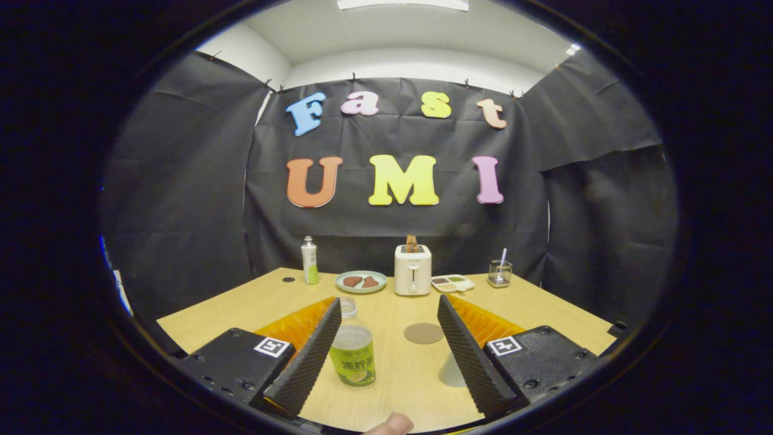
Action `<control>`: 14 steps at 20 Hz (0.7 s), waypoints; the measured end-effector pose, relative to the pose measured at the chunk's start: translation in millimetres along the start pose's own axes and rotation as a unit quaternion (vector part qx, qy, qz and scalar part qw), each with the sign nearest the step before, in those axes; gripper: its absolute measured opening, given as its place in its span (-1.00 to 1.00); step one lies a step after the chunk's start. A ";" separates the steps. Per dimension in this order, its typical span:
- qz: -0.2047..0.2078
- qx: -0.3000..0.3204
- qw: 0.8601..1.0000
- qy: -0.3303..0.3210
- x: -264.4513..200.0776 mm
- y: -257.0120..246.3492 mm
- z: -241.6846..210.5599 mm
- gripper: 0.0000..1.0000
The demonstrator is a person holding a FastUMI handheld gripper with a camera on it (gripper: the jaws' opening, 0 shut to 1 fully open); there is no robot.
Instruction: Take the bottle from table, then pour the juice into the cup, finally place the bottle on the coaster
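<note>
Gripper (388,314) fingers wide apart, one juice bottle (352,350) between them at 9 o'clock, one coaster (423,333) ahead, one cup (452,371) at 3 o'clock, second bottle (309,261) at 11 o'clock, one toaster (412,269) at 12

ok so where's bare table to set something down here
Bare wood lies between the open gripper fingers, from the near bottle across to the coaster and cup. The back row, toaster and plate, is crowded.

Toaster (412,269), plate (361,281), tray (453,283), far bottle (310,260)
</note>
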State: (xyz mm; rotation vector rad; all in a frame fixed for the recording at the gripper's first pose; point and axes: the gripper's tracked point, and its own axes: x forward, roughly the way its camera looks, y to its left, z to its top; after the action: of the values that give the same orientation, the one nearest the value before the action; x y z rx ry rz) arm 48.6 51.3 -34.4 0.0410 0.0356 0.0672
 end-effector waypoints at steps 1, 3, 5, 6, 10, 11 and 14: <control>0.005 0.000 1.000 0.003 3.3 4.8 -2.6 1.00; 0.009 -0.006 1.000 0.012 9.6 12.0 -7.4 1.00; -0.002 -0.014 1.000 0.024 14.5 8.2 -15.9 1.00; 0.001 -0.016 1.000 0.023 16.6 11.0 -15.9 1.00; 0.022 -0.013 0.999 0.031 25.3 24.8 -24.7 1.00; 0.026 -0.010 0.999 0.035 28.2 27.1 -27.2 1.00; 0.029 -0.009 0.998 0.051 38.0 29.4 -39.2 1.00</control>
State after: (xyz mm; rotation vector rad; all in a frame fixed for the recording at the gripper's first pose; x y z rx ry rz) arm 83.1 84.8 -73.6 0.0215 0.1363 0.1269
